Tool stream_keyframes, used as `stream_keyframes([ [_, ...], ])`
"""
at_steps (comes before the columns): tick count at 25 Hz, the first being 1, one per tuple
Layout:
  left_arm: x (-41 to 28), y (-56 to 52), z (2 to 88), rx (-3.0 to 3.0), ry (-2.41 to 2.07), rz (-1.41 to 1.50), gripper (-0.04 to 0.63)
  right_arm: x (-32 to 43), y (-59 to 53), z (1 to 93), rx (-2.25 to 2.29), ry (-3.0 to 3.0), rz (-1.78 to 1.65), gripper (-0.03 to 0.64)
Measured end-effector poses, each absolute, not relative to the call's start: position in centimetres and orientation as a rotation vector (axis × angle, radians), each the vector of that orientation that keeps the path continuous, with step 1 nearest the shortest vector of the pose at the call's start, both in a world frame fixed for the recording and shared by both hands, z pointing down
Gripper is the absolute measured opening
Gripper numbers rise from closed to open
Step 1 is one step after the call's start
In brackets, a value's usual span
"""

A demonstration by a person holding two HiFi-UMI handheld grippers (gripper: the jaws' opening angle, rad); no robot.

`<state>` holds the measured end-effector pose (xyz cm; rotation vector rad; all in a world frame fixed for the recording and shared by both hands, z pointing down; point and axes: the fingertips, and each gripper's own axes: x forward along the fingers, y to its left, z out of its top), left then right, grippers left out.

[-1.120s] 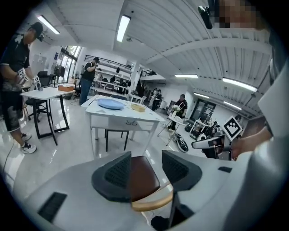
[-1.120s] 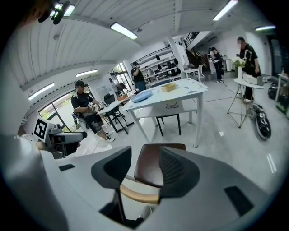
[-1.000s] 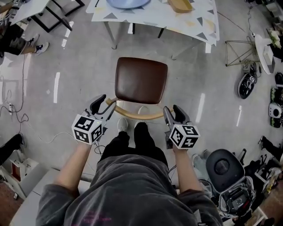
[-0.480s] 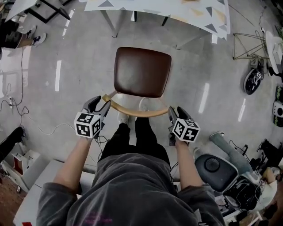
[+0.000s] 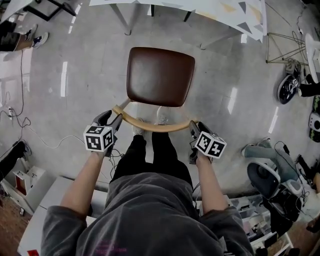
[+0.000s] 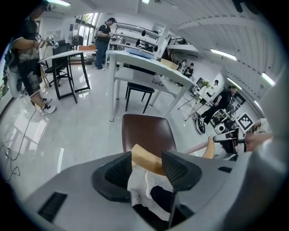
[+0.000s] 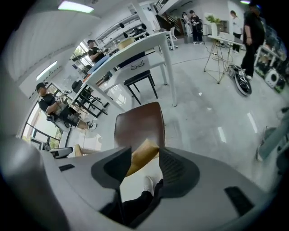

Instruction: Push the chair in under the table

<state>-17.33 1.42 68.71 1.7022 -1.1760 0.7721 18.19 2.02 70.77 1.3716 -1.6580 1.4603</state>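
Head view: chair [image 5: 160,76] stands upright on the grey floor [image 5: 85,65], just in front of the person, near the table [image 5: 237,14] but apart from it; the brown seat is fully outside the tabletop edge. Seat front points up-frame toward the table, and the curved wooden backrest [image 5: 152,126] is on the person's side. The backrest's long axis runs left-right across the frame, roughly parallel to the table edge, bowing toward the person. The seat is turned slightly clockwise. The person's shoes [image 5: 138,128] are on the floor just behind the backrest. Left gripper [image 5: 111,120] is at the backrest's left end, right gripper [image 5: 196,129] at its right end, both angled steeply down. Left gripper view: jaws spread, and the tan wood end of the backrest [image 6: 146,159] sits in the gap between them. It fills most of the gap, but I cannot tell whether the pads press on it. The seat [image 6: 146,131] is beyond it and the white table [image 6: 144,67] is further off. Right gripper view: the same, jaws apart with the other backrest end [image 7: 142,153] between them, slanting up to the right. The wood is close to both pads, with no clear squeeze. The seat [image 7: 137,126] lies ahead and the table [image 7: 135,49] is past it.
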Motion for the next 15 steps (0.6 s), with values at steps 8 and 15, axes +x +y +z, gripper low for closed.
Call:
stream_keyframes([
  [8, -17.8, 0.7, 70.7, 1.553, -1.215, 0.721, 0.195, 18.0, 1.4, 72.6, 1.429, -1.573, 1.639, 0.187],
  [15, -17.8, 0.7, 71.0, 1.417, -1.235, 0.797, 0.199, 17.6, 1.1, 74.1, 1.447, -1.449, 1.742, 0.207],
])
